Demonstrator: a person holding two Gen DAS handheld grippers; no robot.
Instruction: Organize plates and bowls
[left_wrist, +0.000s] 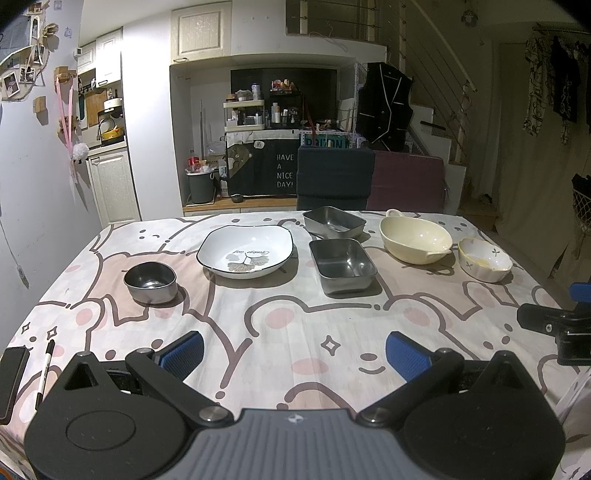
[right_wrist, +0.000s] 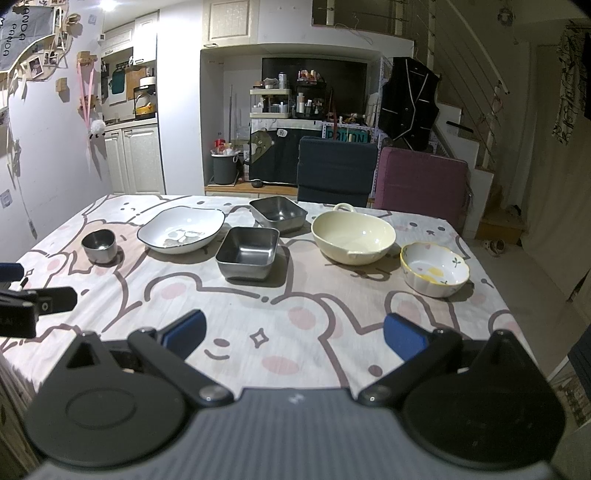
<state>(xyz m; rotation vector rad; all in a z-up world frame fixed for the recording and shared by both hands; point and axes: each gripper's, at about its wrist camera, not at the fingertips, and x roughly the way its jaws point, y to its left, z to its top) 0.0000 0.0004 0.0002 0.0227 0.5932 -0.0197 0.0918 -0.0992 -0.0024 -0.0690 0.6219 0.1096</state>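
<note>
**Over the near edge: both hands empty, six dishes waiting**

At the near edge of the bench, your left hand-held gripper is spread wide and holds nothing; the right hand-held gripper is just as wide and just as empty. Nothing looks stacked yet, so you are probably choosing a first piece.

Ahead lie, left to right, a steel cup, a white plate, a near tin with a far tin just behind it, a cream bowl and a flower bowl.

The two tins look alike, so nesting them seems a sound start. Come in level, take one wall between the pads, and lift straight before moving across. The cream bowl has handles; mind them if you set the flower bowl inside. Steel walls may slip.

The plate carries script, too small to read. A dark cloth beyond the bench says "HAVE A NICE DAY!" A pen and phone lie at your left.
</note>
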